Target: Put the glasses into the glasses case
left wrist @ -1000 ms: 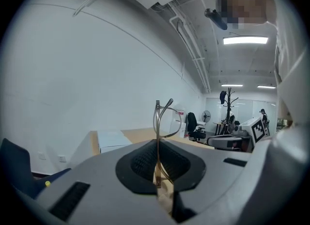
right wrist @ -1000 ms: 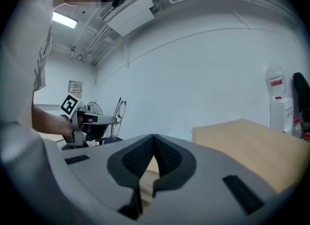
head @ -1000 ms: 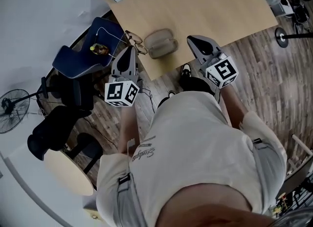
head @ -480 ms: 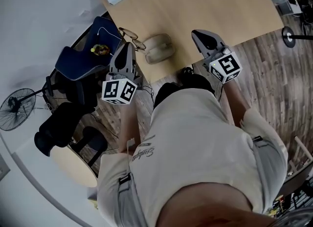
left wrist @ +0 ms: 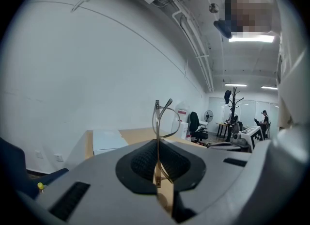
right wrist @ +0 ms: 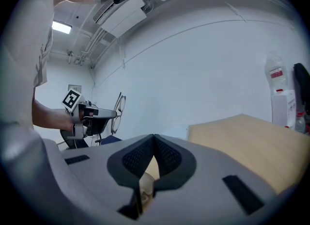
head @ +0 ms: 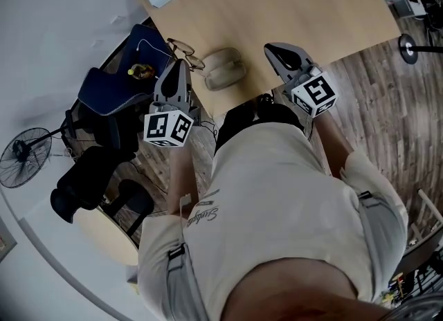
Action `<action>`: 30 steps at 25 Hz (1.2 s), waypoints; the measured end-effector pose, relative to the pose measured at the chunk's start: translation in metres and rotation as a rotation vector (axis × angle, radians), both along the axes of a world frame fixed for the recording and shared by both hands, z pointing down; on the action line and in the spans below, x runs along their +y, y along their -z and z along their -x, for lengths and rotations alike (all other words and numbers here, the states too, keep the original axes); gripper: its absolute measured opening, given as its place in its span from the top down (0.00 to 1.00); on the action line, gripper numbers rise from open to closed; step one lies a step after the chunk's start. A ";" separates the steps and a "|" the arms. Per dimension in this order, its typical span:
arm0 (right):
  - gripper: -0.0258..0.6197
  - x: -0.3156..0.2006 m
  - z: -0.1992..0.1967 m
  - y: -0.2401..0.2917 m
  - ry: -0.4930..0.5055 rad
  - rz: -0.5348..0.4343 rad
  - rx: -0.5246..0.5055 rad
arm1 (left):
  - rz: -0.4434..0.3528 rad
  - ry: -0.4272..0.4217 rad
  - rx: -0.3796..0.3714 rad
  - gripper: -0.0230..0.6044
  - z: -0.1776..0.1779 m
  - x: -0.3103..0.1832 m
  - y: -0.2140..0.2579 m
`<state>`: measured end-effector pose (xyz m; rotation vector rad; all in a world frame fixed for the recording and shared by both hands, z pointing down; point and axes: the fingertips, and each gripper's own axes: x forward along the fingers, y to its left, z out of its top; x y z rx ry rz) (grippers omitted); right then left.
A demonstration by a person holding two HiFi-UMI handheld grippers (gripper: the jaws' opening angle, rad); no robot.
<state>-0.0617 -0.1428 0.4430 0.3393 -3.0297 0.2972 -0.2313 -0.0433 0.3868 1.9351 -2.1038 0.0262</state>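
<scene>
Wire-framed glasses (left wrist: 163, 117) are clamped between the closed jaws of the left gripper (head: 178, 67), standing edge-on and pointing to 12 o'clock in the left gripper view. In the head view they sit over the near-left corner of the wooden table (head: 311, 1), with their long axis running from 10 to 4 o'clock. The tan glasses case (head: 225, 68) lies on the table near its front edge, just beside the glasses at their 3 o'clock, and the right gripper (head: 275, 52), at 3 o'clock of the case, has its jaws pressed together on nothing.
</scene>
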 end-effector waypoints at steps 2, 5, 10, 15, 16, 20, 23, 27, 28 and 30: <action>0.97 0.003 0.001 0.000 -0.002 -0.010 0.006 | -0.005 -0.015 -0.001 0.93 -0.001 -0.001 0.001; 0.97 0.006 0.004 0.001 -0.019 -0.021 0.010 | -0.013 -0.035 -0.006 0.93 0.003 0.002 0.000; 0.97 0.013 0.004 0.015 -0.057 -0.021 0.007 | -0.024 -0.051 -0.003 0.93 0.012 0.010 0.003; 0.97 0.020 0.012 0.020 -0.059 -0.057 0.030 | -0.036 -0.063 0.005 0.93 0.024 0.017 0.003; 0.97 0.022 0.014 0.021 -0.056 -0.070 0.032 | -0.037 -0.067 0.004 0.93 0.026 0.018 0.002; 0.97 0.032 0.021 0.022 -0.039 -0.108 0.060 | -0.048 -0.068 0.008 0.93 0.036 0.022 0.001; 0.97 0.041 0.025 0.027 -0.023 -0.114 0.065 | -0.055 -0.067 0.007 0.93 0.040 0.024 0.003; 0.97 0.046 0.024 0.031 -0.011 -0.132 0.070 | -0.051 -0.073 0.008 0.93 0.039 0.027 -0.001; 0.97 0.047 0.024 0.031 -0.012 -0.131 0.071 | -0.047 -0.076 0.007 0.93 0.039 0.028 -0.002; 0.97 0.048 0.024 0.032 -0.014 -0.129 0.072 | -0.034 -0.089 -0.008 0.93 0.038 0.028 -0.003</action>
